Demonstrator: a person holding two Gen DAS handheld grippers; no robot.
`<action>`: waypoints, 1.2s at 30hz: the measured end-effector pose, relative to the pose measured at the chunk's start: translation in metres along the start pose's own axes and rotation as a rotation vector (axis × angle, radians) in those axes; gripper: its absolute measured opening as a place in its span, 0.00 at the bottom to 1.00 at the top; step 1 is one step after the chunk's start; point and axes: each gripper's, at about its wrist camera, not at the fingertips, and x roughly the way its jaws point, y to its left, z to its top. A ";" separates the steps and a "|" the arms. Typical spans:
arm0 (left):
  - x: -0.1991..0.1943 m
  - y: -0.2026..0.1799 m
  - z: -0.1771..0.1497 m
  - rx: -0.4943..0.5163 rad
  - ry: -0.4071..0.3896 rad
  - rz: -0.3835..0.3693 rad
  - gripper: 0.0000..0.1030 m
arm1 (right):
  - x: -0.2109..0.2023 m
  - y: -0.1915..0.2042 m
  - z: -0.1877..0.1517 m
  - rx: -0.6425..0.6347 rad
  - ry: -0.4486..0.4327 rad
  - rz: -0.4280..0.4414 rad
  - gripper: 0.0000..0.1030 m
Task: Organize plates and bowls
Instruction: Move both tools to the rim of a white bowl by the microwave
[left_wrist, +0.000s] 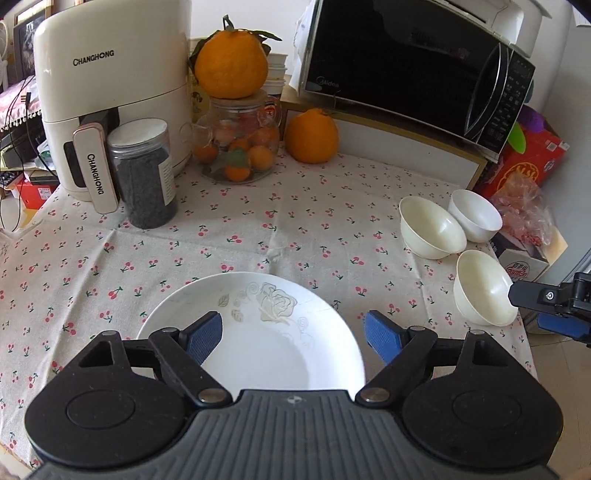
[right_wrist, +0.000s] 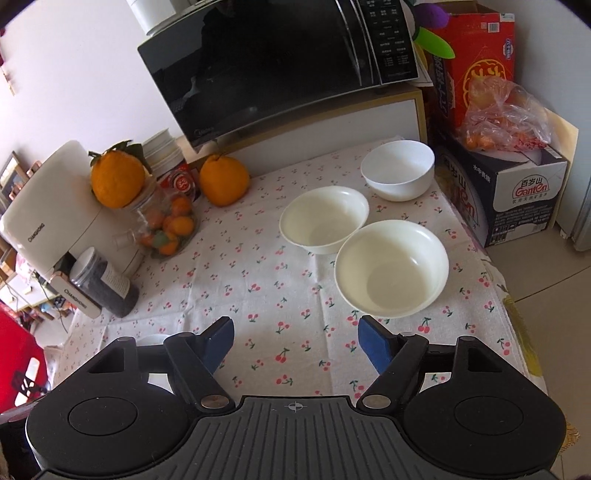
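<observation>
A white plate (left_wrist: 258, 332) with a pale rose print lies on the cherry-print tablecloth (left_wrist: 258, 229) right under my left gripper (left_wrist: 293, 338), which is open, with one blue pad over the plate and the other beyond its right rim. Three white bowls stand at the table's right: a near one (left_wrist: 484, 288) (right_wrist: 391, 269), a middle one (left_wrist: 430, 227) (right_wrist: 325, 218) and a far one (left_wrist: 474, 216) (right_wrist: 399, 170). My right gripper (right_wrist: 295, 343) is open and empty, above the cloth just short of the near bowl. Its tip shows in the left wrist view (left_wrist: 543, 299).
At the back stand a white air fryer (left_wrist: 110, 92), a dark-filled jar (left_wrist: 146, 173), a glass jar of small oranges (left_wrist: 240, 144) with a large orange on top, another orange (left_wrist: 312, 136) and a microwave (left_wrist: 413, 70). Boxes (right_wrist: 498, 192) stand past the table's right edge.
</observation>
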 end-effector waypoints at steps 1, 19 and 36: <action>0.004 -0.006 0.003 0.005 0.001 -0.010 0.80 | 0.000 -0.007 0.005 0.016 -0.005 -0.004 0.75; 0.088 -0.113 0.079 0.067 0.006 -0.178 0.86 | 0.042 -0.116 0.079 0.262 -0.066 -0.123 0.75; 0.193 -0.181 0.119 0.030 0.101 -0.270 0.63 | 0.116 -0.161 0.128 0.325 -0.102 -0.089 0.74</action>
